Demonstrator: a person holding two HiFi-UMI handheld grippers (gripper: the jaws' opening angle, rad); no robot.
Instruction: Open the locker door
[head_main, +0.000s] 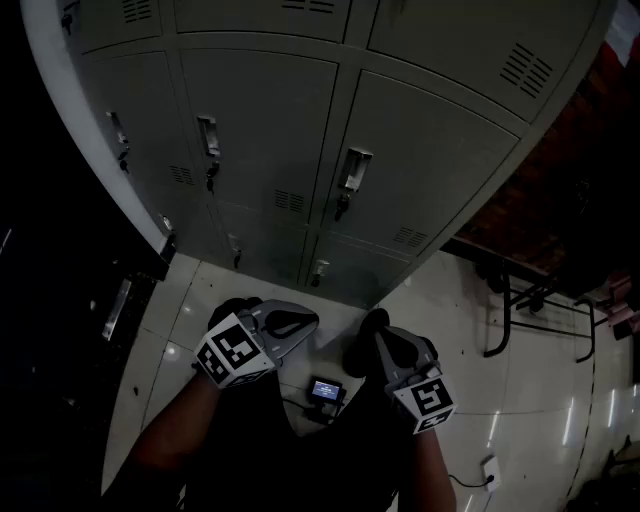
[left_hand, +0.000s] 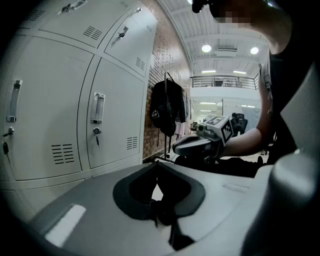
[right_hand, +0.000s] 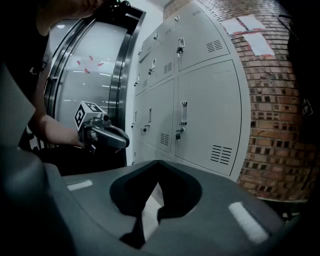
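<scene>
Straight ahead stands a grey bank of lockers, every locker door shut, with a brick wall at its right end. Below, over the pale tiled floor, the left gripper and right gripper are held side by side, well short of the doors, each with jaws together on nothing. A small lit screen lies on the floor between them.
</scene>
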